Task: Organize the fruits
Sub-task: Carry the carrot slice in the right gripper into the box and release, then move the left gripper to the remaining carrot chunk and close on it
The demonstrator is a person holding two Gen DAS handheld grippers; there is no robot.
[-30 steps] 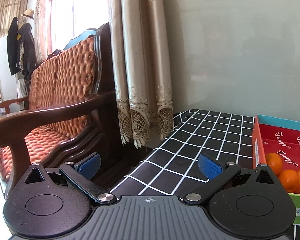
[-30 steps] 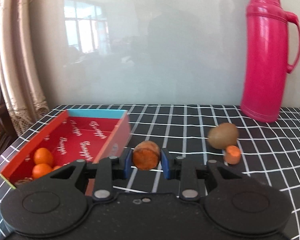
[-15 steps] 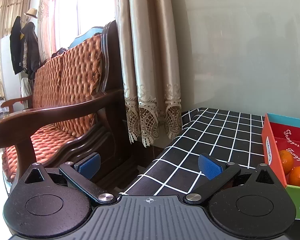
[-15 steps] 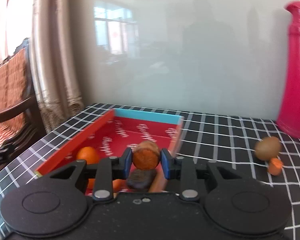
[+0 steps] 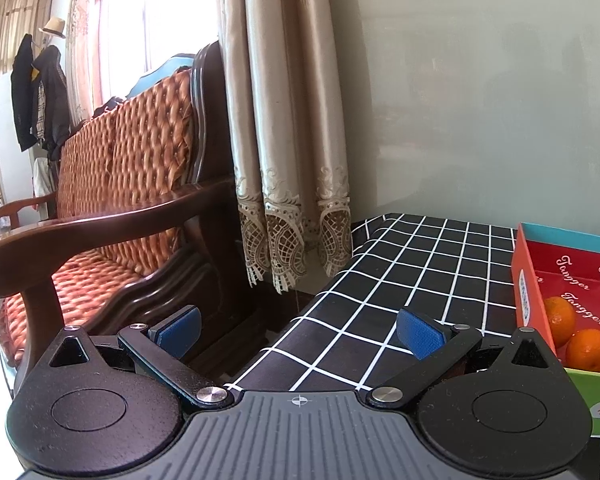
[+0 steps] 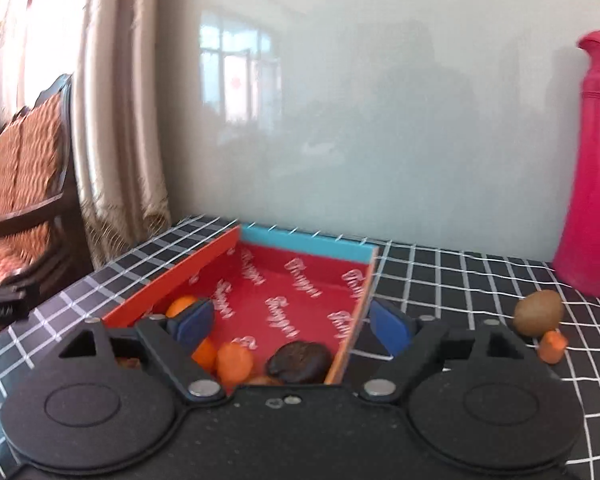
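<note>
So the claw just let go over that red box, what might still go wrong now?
The right gripper, its jaws just opened, straddles the red box's right wall; pulling away carelessly might nudge the box. The dropped orange piece lies crowded among the oranges and a dark fruit. The kiwi and small orange piece wait near the pink thermos, which might get bumped.

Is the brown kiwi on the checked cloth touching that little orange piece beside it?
Cannot tell. In the right wrist view the brown kiwi sits just behind the small orange piece; they overlap, hiding any gap.

Right gripper (image 6: 291, 322) jaws just opened wide, nothing between. Below: red box (image 6: 296, 292) with oranges (image 6: 204, 350), orange piece (image 6: 235, 361), dark fruit (image 6: 299, 362). Kiwi (image 6: 538, 312) near pink flask (image 6: 592, 168).
</note>
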